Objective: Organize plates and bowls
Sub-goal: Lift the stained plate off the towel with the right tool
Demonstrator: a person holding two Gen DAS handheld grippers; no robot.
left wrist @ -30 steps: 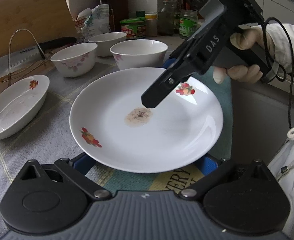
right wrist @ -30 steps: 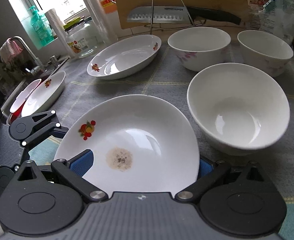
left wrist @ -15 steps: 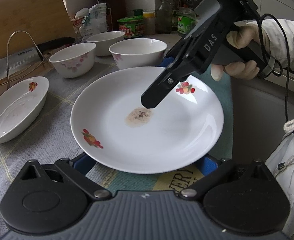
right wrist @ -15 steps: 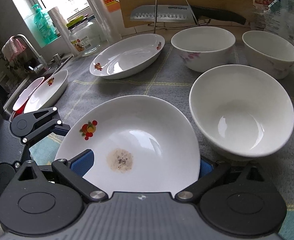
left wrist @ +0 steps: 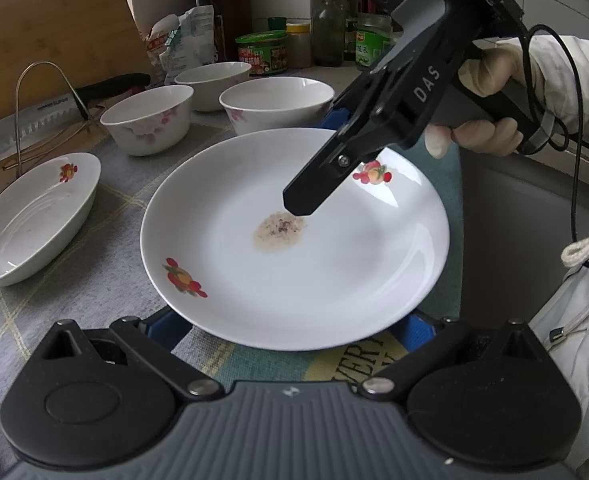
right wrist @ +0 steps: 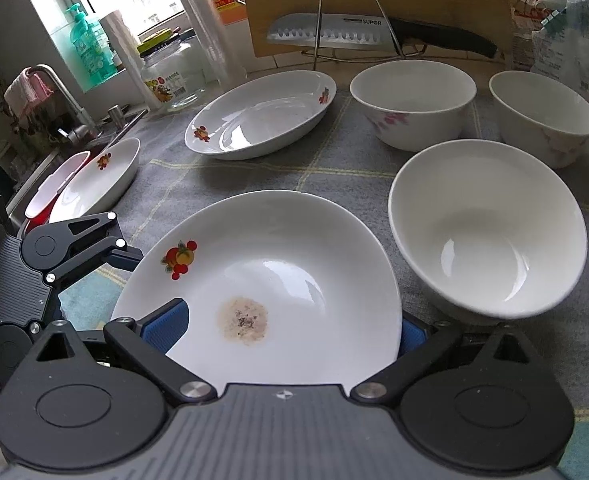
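White porcelain fills both views: the round plate [left wrist: 294, 248] sits between the blue pads of both grippers, over the bench's grey cloth [right wrist: 346, 168]. The left gripper [left wrist: 290, 320] has its jaws spread around the near rim; the right gripper [right wrist: 290, 328] likewise straddles the opposite rim, neither clearly clamped. Judged step: taking up this plate. Next likely calls for closing, then carrying it to the oval dish [right wrist: 260, 114].

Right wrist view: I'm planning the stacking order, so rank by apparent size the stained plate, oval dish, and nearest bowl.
1. stained plate, though nearest the camera
2. oval dish and nearest bowl: look alike; distance differs, so unranked.
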